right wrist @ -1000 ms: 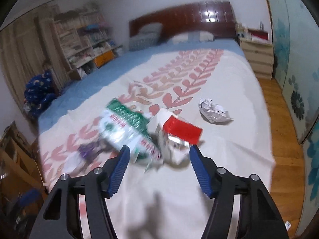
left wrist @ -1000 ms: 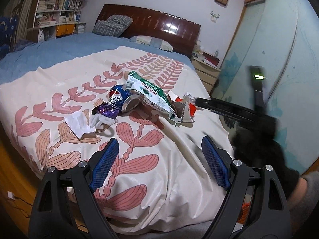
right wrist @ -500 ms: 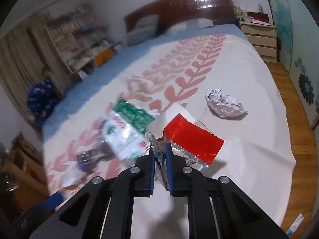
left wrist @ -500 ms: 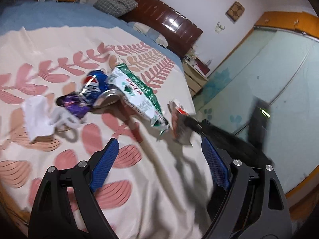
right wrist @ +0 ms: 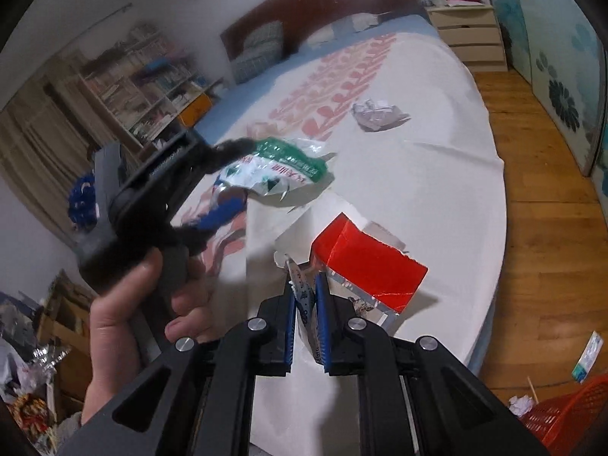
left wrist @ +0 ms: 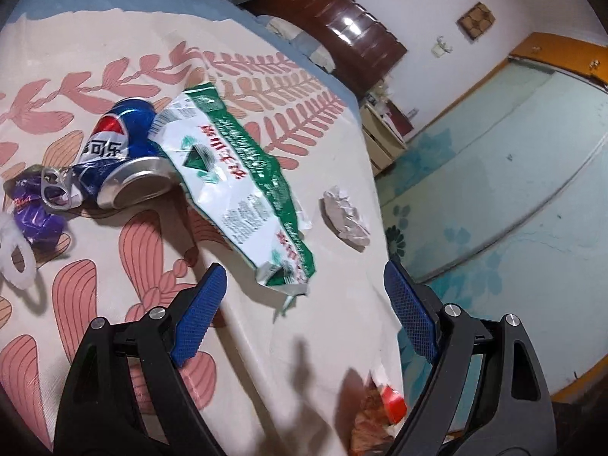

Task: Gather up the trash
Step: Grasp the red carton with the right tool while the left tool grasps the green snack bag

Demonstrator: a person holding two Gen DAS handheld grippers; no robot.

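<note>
From the left wrist, the left claw (left wrist: 300,304) stands wide apart and empty above the leaf-patterned bed cover (left wrist: 125,72). Uncollected trash lies ahead: a green-and-white plastic wrapper (left wrist: 235,186) with Chinese print, a crushed blue Pepsi can (left wrist: 114,155), a crumpled grey paper ball (left wrist: 344,218).

From the right wrist, the right claw (right wrist: 304,296) is clamped on a torn red-and-silver carton (right wrist: 364,266), lifted off the bed. A red plastic basket (right wrist: 566,414) waits on the floor, so collection looks barely begun.

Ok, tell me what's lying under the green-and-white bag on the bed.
The blue can has its side tucked beneath the green-and-white bag's edge. Elsewhere the bag hides the bedspread below; anything more is covered.
</note>
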